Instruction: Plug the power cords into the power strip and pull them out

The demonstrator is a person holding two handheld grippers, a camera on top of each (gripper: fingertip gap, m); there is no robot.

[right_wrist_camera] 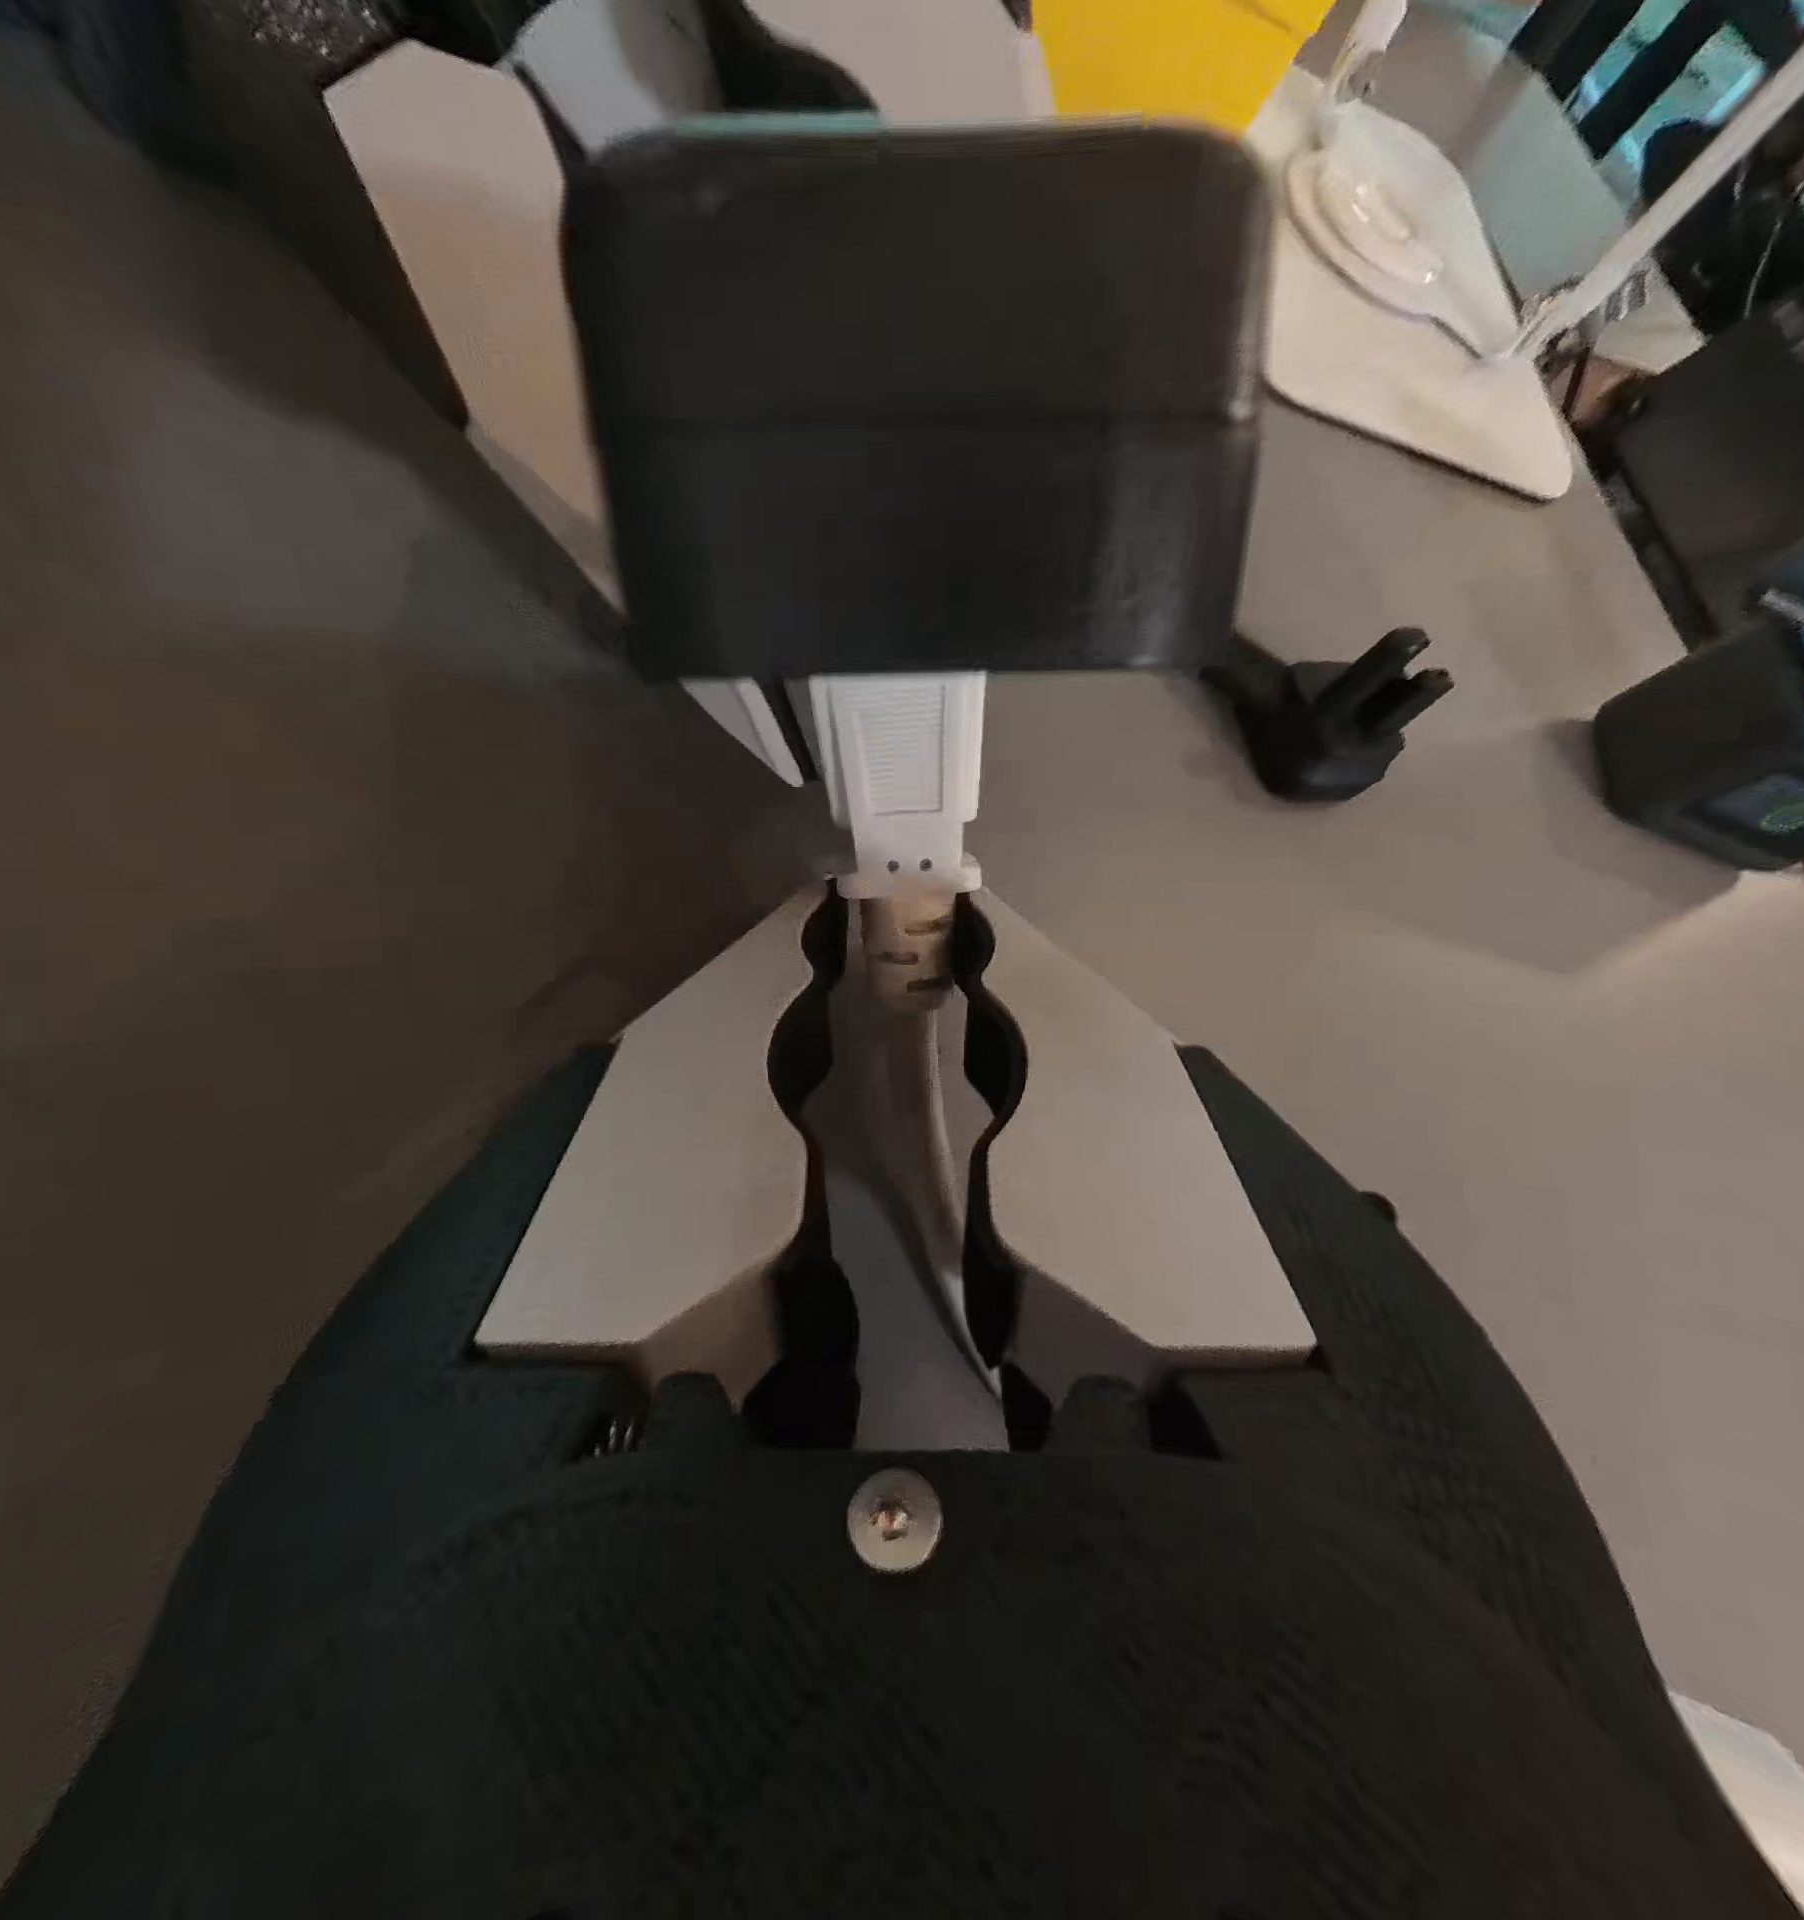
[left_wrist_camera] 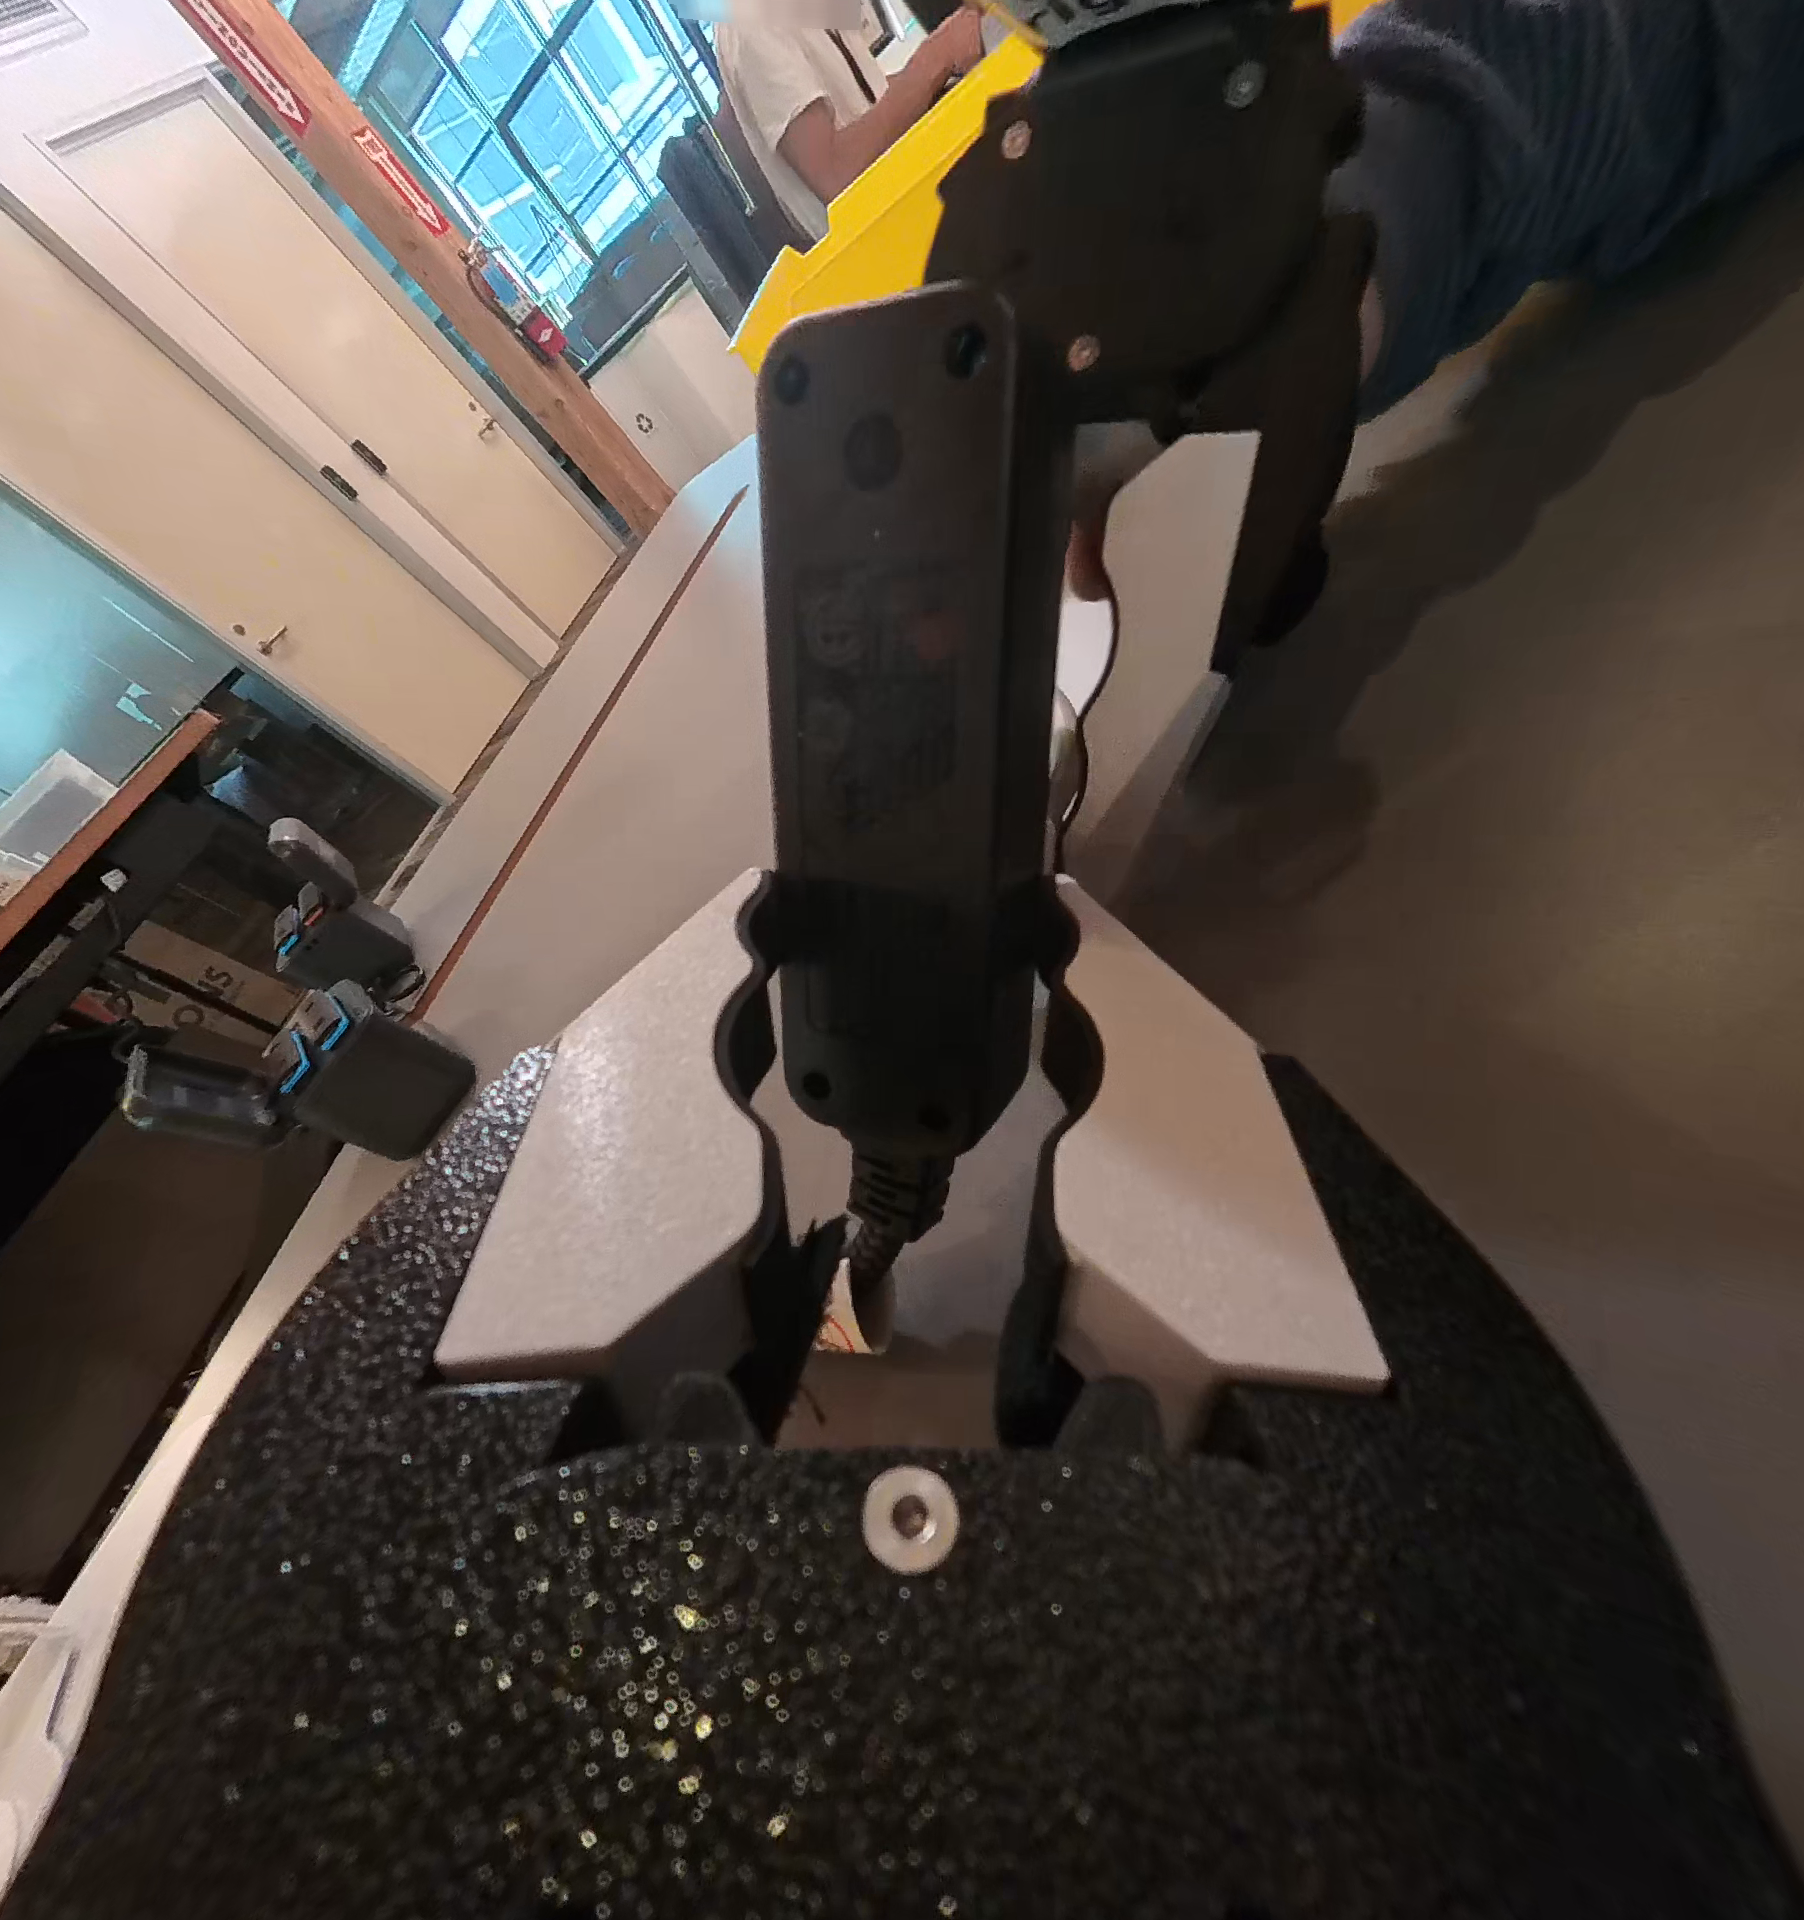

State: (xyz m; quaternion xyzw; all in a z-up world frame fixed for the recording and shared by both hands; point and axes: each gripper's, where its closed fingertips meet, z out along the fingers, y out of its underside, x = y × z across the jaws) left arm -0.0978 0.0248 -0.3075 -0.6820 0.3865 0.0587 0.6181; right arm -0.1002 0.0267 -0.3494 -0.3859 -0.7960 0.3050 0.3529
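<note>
Left wrist view: left tongs (left_wrist_camera: 903, 935) clamped on one black power strip (left_wrist_camera: 893, 665), near its cord end, strip reaching forward and up past the tips. Faded label on its back, not legible. Beyond, right tongs (left_wrist_camera: 1178, 312) and a dark sleeve (left_wrist_camera: 1563, 156). Off to the left, two black cameras (left_wrist_camera: 358, 1060) with blue trim on the grey table (left_wrist_camera: 1604, 1039).

Right wrist view: right tongs (right_wrist_camera: 903, 935) nearly closed, pinching one white cord (right_wrist_camera: 908, 951) just behind its white plug (right_wrist_camera: 903, 769). Plug meeting the black strip straight ahead; how deep, cannot tell. Right of the tips, one black mount (right_wrist_camera: 1334, 717).
</note>
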